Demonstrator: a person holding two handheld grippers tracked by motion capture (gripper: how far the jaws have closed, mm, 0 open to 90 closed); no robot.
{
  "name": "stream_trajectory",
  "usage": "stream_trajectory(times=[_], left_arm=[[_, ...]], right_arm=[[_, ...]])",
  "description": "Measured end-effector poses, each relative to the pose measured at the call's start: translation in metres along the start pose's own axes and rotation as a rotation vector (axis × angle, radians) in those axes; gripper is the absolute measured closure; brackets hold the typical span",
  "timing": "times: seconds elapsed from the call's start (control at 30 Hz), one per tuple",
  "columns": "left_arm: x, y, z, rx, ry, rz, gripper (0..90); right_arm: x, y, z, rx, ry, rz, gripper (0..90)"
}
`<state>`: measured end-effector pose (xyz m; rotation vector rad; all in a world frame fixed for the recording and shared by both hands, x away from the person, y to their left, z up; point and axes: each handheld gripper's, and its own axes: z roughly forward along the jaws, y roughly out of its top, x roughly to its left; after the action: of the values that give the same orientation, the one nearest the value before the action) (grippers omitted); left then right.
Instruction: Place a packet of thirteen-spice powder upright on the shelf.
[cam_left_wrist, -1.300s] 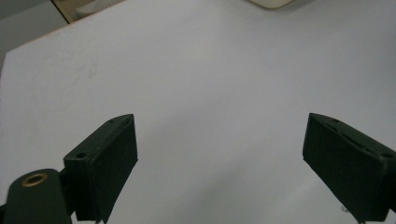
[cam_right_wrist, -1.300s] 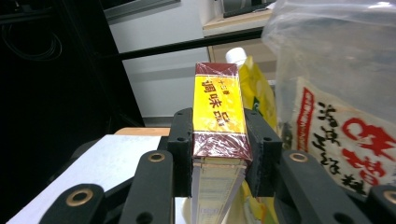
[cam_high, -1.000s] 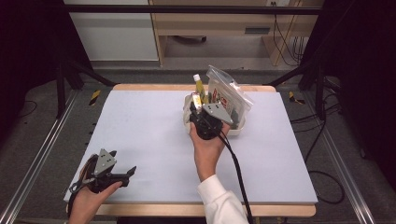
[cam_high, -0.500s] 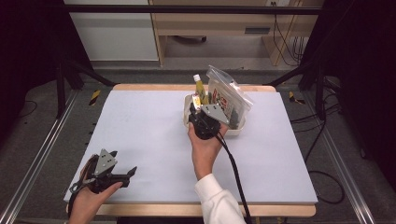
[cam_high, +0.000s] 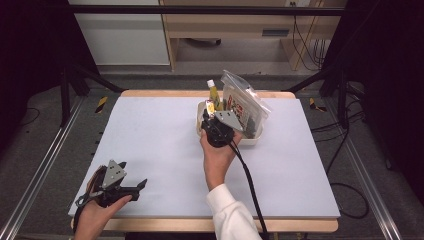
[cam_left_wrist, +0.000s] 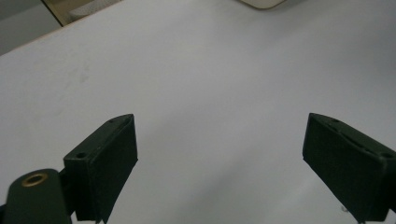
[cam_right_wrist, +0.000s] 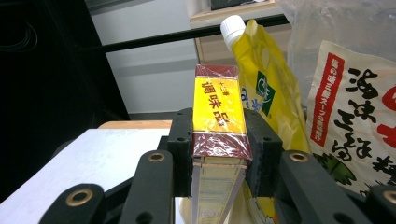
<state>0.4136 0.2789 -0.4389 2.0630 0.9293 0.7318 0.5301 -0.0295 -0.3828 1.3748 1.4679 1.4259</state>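
Observation:
A yellow and maroon seasoning box (cam_right_wrist: 218, 112) stands upright between the jaws of my right gripper (cam_right_wrist: 219, 144), which is shut on it. In the high view my right gripper (cam_high: 212, 117) holds the seasoning box (cam_high: 209, 107) over the left end of a cream tray (cam_high: 252, 140) at the table's far middle. A yellow pouch with a white cap (cam_right_wrist: 254, 79) and a clear bag of packets (cam_right_wrist: 355, 107) stand right behind it. My left gripper (cam_high: 137, 186) rests near the front left edge, open, with bare tabletop between its jaws (cam_left_wrist: 219, 154).
The pale grey table (cam_high: 150, 130) has a wooden rim. A black cable (cam_high: 247, 175) trails from my right gripper toward the front edge. Dark stands and cables flank the table on the floor; a wooden desk stands behind.

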Motion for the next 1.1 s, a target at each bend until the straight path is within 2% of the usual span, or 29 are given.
stream_trajectory(times=[0.27, 0.43, 1.1], left_arm=[[-0.001, 0.002, -0.001, 0.005, 0.0, 0.023, 10.0], [-0.001, 0.001, 0.0, 0.004, -0.006, 0.02, 9.9], [-0.002, 0.002, 0.001, 0.015, -0.007, 0.028, 10.0]], right_arm=[[0.003, -0.004, 0.008, 0.017, -0.023, -0.016, 67.9], [0.002, -0.008, 0.014, 0.027, -0.037, -0.011, 67.8], [0.003, -0.021, 0.025, 0.08, -0.041, -0.029, 65.3]])
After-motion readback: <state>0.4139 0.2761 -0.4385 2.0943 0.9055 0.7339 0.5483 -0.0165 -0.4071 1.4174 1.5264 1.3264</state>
